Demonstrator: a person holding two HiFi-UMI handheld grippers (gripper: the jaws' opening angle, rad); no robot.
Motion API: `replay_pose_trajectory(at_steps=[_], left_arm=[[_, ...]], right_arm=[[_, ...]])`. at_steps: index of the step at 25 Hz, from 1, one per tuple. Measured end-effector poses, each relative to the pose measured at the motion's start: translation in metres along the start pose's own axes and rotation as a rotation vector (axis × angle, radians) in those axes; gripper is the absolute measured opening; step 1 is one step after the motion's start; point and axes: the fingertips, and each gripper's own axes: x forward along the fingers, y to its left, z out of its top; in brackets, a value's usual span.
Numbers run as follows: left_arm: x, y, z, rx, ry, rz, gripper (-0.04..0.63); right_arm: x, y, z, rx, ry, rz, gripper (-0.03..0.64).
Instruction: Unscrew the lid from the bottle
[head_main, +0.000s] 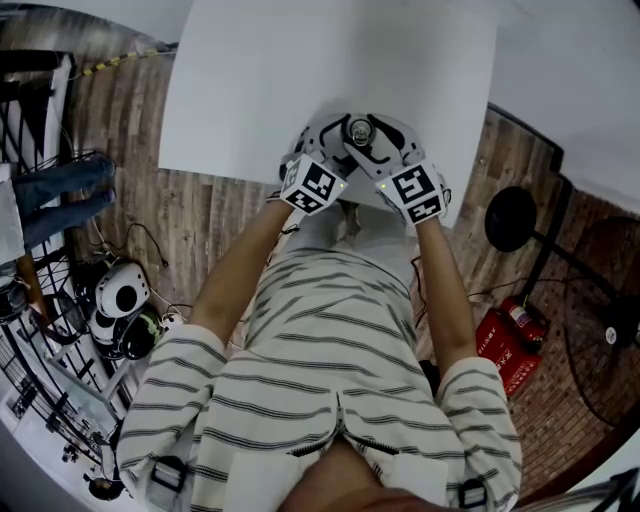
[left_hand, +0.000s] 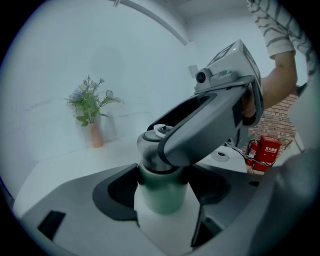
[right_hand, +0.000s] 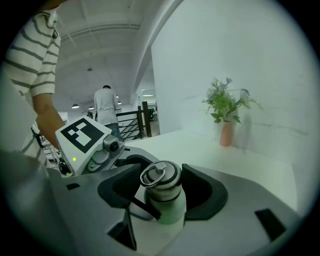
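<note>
L tongs (left_hand: 161, 186) clamped on green bottle (left_hand: 161, 200), pads pressing both sides of its body. R tongs (right_hand: 161, 189) closed round metal lid (right_hand: 160, 176), pads touching it; lid sits on the bottle neck, ring handle lying on top. Bottle upright on white surface (head_main: 250, 90), near front edge, right in front of the person. Vase w/ flowers (right_hand: 226, 131) well apart, by the wall.

White table (head_main: 260, 80); wood-plank floor (head_main: 200, 215); red extinguisher (head_main: 512, 345); flower vase (right_hand: 226, 134) by white wall (right_hand: 200, 50).
</note>
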Motion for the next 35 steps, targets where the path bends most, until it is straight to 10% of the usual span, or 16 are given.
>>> replay_pose_trajectory(at_steps=[18,35], left_arm=[[-0.001,0.001,0.0,0.006,-0.002,-0.009,0.314],[-0.001,0.001,0.001,0.017,0.0,-0.027,0.314]], right_arm=[[-0.003,0.012,-0.002,-0.367,0.133,0.518,0.261],[-0.004,0.013,-0.004,-0.456,0.23,0.676,0.262]])
